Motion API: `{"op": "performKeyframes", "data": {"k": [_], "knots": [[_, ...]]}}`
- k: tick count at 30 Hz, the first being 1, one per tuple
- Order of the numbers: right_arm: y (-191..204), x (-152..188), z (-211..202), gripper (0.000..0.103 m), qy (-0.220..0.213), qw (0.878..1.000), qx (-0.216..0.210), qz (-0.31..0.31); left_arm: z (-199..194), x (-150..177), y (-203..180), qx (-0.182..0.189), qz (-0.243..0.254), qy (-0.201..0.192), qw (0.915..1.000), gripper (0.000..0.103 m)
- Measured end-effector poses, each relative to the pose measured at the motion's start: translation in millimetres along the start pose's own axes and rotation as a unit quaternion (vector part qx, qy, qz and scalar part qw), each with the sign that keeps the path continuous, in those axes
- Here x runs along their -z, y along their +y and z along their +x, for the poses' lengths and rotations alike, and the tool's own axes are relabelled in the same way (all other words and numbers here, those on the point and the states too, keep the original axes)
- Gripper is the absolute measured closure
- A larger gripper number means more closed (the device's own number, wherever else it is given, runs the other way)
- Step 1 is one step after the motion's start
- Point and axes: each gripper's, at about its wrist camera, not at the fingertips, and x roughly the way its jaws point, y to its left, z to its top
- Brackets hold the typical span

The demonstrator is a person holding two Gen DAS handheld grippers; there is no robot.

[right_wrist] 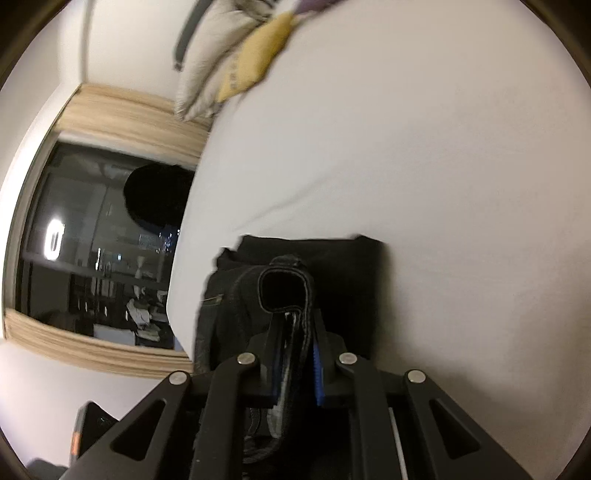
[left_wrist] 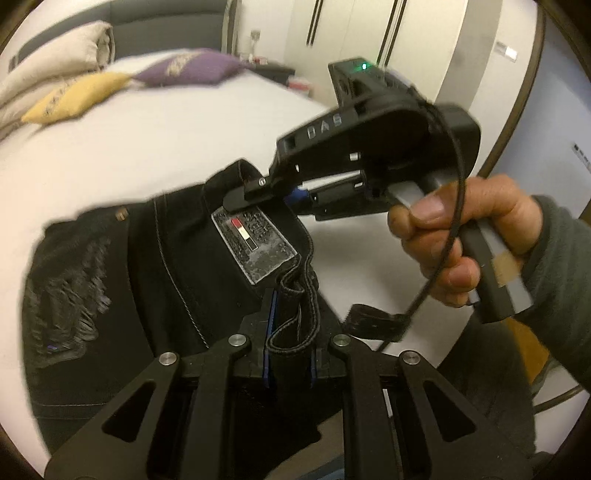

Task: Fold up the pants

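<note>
Black pants (left_wrist: 147, 258) with a leather waist patch (left_wrist: 255, 243) hang over the white bed (left_wrist: 147, 147). In the left wrist view my left gripper (left_wrist: 291, 347) is shut on the waistband, and a stitched belt loop stands up between its blue-padded fingers. My right gripper (left_wrist: 240, 194), held by a person's hand (left_wrist: 454, 240), pinches the waistband's upper edge farther along. From the right wrist view, that right gripper (right_wrist: 295, 332) is shut on a folded edge of the waistband. The rest of the pants (right_wrist: 351, 266) drape below onto the sheet.
A yellow pillow (left_wrist: 74, 96), a purple pillow (left_wrist: 188, 68) and a folded cream duvet (left_wrist: 48, 59) lie at the head of the bed. White wardrobe doors (left_wrist: 351, 29) stand behind. A dark window (right_wrist: 92, 240) with a wooden frame lies beyond the bed's left edge.
</note>
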Motion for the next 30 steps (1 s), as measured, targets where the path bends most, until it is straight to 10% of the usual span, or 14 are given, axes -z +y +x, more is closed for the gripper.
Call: {"op": "performKeyframes", "data": {"k": [4, 6, 12, 19, 24, 27, 30], "knots": [[-19, 3, 3, 0.089, -0.011, 1.000, -0.014, 0.023, 19, 5, -5, 0.017, -0.006, 0.000, 0.9998, 0.077], [-21, 3, 2, 0.085, -0.012, 0.999, -0.021, 0.026, 17, 4, -6, 0.027, -0.004, 0.003, 0.9996, 0.053], [-10, 5, -36, 0.055, -0.063, 0.997, 0.005, 0.034, -51, 6, 21, 0.054, -0.052, -0.046, 0.9961, 0.036], [47, 45, -66, 0.055, -0.088, 0.993, -0.078, -0.019, -89, 5, 117, 0.012, -0.136, -0.083, 0.9871, 0.036], [41, 85, -23, 0.055, -0.032, 0.996, -0.084, -0.010, -47, 38, 136, -0.010, -0.154, -0.033, 0.9874, 0.036], [0, 107, -1, 0.099, -0.026, 0.998, -0.058, 0.024, -39, 50, 135, -0.025, -0.127, -0.053, 0.9902, 0.036], [-30, 119, -15, 0.103, -0.057, 0.992, -0.087, 0.064, -45, 47, 132, -0.026, -0.117, -0.048, 0.9917, 0.036]]}}
